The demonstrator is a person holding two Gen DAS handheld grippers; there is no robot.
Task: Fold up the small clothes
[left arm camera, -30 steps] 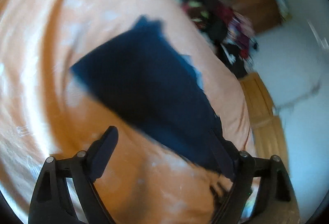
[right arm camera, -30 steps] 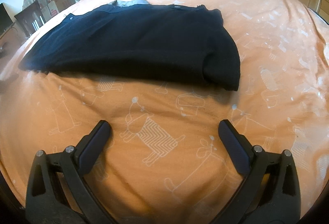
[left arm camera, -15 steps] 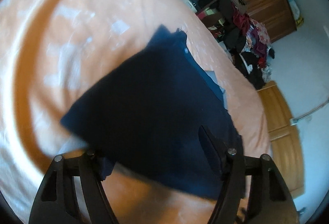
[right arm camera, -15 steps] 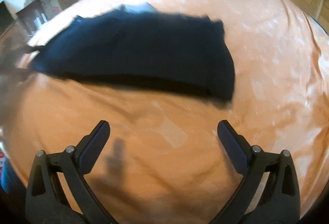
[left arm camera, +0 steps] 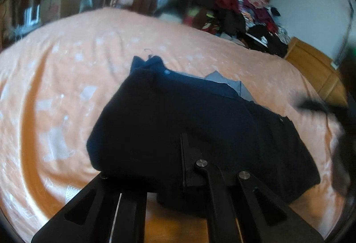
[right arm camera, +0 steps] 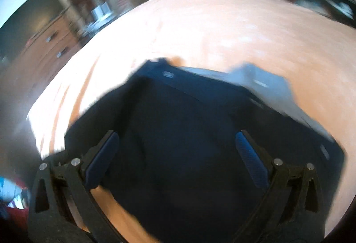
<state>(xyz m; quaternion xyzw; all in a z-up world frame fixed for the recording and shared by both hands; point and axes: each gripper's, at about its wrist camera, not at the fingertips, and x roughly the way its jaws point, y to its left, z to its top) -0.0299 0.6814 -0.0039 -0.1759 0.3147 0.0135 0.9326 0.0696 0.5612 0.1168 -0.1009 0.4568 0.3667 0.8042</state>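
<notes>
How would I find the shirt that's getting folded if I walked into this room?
Look at the big bed with the orange sheet. The dark navy shirt lies on it, with a pale grey collar peeking out at its far edge. It is the only garment on the sheet; the colourful clothes pile sits beyond the bed.

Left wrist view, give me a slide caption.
Left gripper shut on the navy garment lying on the orange bedspread.

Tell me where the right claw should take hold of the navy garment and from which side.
Judging by its pose, grip the navy garment at its near edge, coming in low from the camera side. The right claw is open with cloth between its fingers; that edge lies on the orange bedsheet, so it is likely pinchable.
</notes>
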